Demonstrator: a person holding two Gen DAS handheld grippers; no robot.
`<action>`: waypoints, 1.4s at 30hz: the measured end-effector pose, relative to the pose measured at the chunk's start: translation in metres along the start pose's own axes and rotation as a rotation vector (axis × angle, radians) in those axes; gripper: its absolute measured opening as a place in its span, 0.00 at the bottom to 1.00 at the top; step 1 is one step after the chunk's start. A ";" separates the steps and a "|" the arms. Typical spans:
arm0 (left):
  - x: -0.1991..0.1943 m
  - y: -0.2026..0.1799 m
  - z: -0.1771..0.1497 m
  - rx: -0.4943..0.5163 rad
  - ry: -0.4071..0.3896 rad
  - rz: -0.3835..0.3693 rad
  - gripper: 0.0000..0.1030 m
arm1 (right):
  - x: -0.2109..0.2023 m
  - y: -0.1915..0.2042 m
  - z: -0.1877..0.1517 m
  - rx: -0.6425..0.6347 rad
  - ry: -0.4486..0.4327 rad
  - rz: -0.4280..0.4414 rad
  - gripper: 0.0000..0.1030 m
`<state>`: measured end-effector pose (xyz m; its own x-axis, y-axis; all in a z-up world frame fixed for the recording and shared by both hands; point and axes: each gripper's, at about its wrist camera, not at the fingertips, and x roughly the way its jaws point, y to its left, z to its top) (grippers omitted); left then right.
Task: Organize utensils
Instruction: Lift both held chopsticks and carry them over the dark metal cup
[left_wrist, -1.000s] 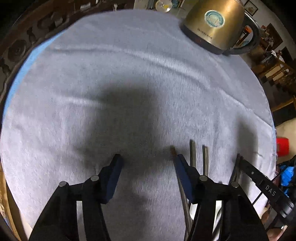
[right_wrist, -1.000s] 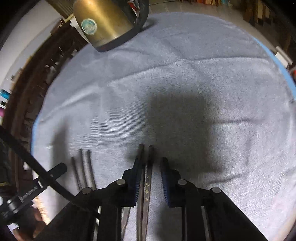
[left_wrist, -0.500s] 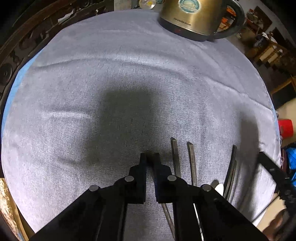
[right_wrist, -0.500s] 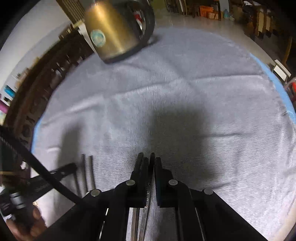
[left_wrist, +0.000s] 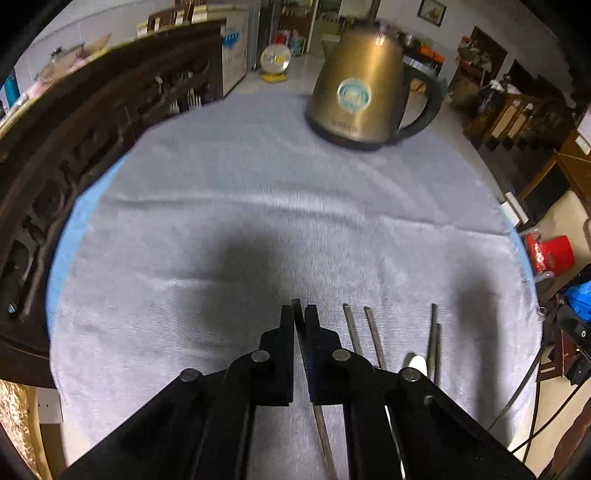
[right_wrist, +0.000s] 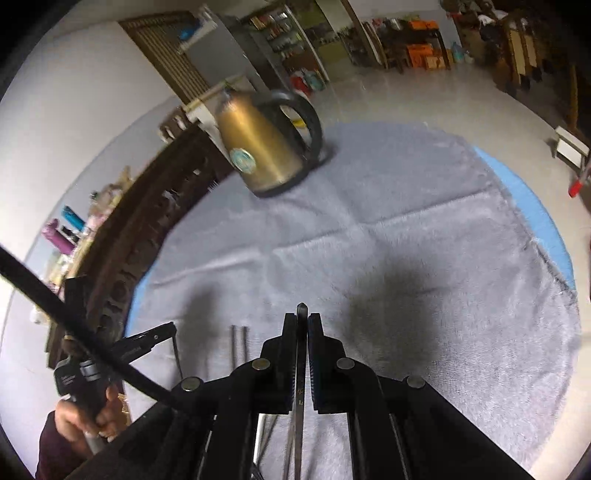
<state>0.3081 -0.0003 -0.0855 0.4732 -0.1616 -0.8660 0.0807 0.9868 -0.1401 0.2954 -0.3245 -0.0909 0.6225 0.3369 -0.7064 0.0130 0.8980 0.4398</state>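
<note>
In the left wrist view my left gripper (left_wrist: 298, 314) is shut on a thin metal utensil handle (left_wrist: 322, 424), held above the grey cloth (left_wrist: 258, 206). To its right on the cloth lie two more metal handles (left_wrist: 364, 332), another pair (left_wrist: 435, 339) and a white spoon tip (left_wrist: 416, 363). In the right wrist view my right gripper (right_wrist: 302, 319) is shut on a flat metal handle (right_wrist: 298, 435) with a rounded end, also off the cloth. The left gripper (right_wrist: 166, 329) appears there at the left, a thin utensil (right_wrist: 177, 354) hanging from it.
A brass-coloured electric kettle (left_wrist: 356, 96) with a black handle stands at the far side of the cloth. A carved dark wooden rail (left_wrist: 74, 147) runs along the left edge. A person's hand (right_wrist: 85, 413) holds the left gripper. A red stool (left_wrist: 550, 254) stands beyond the right edge.
The left jaws went from wide open to shut on a utensil handle, and the right jaws closed fully on theirs. Both grippers then rose from the cloth, bringing more of the room into view.
</note>
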 end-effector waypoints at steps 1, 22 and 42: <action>-0.010 0.002 -0.003 0.003 -0.019 -0.015 0.05 | -0.008 0.003 -0.001 -0.006 -0.017 0.010 0.06; -0.154 -0.024 -0.082 0.069 -0.394 -0.191 0.04 | -0.143 0.084 -0.080 -0.187 -0.346 0.036 0.06; -0.279 -0.053 -0.105 0.184 -0.609 -0.267 0.04 | -0.258 0.133 -0.094 -0.300 -0.536 0.076 0.06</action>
<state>0.0796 -0.0076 0.1128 0.8207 -0.4252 -0.3817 0.3848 0.9051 -0.1808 0.0625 -0.2653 0.0975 0.9206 0.2843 -0.2676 -0.2194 0.9437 0.2476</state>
